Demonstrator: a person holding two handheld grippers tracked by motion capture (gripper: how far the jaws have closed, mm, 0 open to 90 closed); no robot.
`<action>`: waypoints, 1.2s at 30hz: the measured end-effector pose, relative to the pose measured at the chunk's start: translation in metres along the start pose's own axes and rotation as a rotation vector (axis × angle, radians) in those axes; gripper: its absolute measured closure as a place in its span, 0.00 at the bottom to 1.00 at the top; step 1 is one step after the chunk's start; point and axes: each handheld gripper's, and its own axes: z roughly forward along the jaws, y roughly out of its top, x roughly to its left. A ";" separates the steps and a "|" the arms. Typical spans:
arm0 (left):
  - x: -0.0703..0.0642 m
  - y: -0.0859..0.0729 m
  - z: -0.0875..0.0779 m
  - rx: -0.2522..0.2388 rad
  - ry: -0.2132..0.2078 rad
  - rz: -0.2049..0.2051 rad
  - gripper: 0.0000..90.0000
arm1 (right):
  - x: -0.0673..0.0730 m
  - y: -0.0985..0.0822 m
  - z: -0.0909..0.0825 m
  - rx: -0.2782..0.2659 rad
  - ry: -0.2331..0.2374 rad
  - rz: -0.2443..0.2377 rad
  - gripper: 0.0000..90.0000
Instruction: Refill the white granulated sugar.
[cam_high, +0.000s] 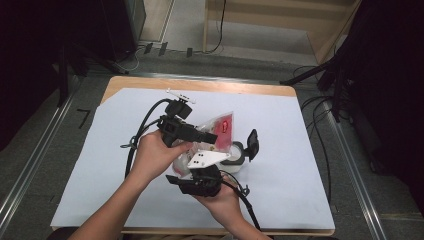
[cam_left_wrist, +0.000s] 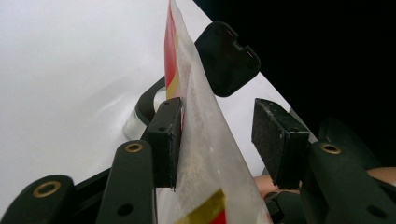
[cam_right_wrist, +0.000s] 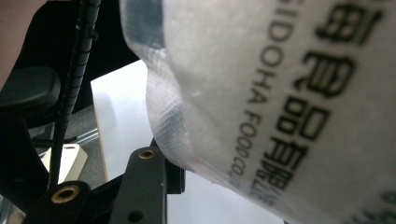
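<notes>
A clear plastic bag (cam_high: 225, 125) with a red label and white powder hangs above the table between my two grippers. My left gripper (cam_high: 212, 137) reaches in from the left. In the left gripper view the bag (cam_left_wrist: 201, 140) stands between its jaws, one pad (cam_left_wrist: 168, 140) touching it and the other pad (cam_left_wrist: 275, 140) apart from it. My right gripper (cam_high: 200, 170) comes up from below, under its grey plate (cam_high: 207, 159), shut on the bag's lower part. The bag (cam_right_wrist: 280, 93) covers one jaw there; the other finger (cam_right_wrist: 144, 186) lies against it. A small jar (cam_high: 236, 154) stands beneath, its black lid (cam_high: 253, 144) flipped up.
A white sheet (cam_high: 125, 150) covers the wooden table (cam_high: 200, 85). The jar (cam_left_wrist: 140, 116) and its lid (cam_left_wrist: 227, 58) sit just behind the bag. Cables (cam_high: 320, 130) and dark stands (cam_high: 325, 75) lie off the table's right side.
</notes>
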 end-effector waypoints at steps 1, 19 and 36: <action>0.000 0.000 0.000 0.001 0.000 0.000 0.60 | 0.000 0.000 0.000 0.001 -0.002 0.003 0.71; 0.002 0.001 -0.001 0.007 0.003 0.001 0.62 | 0.001 0.002 -0.001 0.000 0.018 0.002 0.70; -0.008 0.002 -0.001 0.014 0.044 0.026 0.68 | 0.003 0.002 0.001 -0.011 0.026 -0.002 0.71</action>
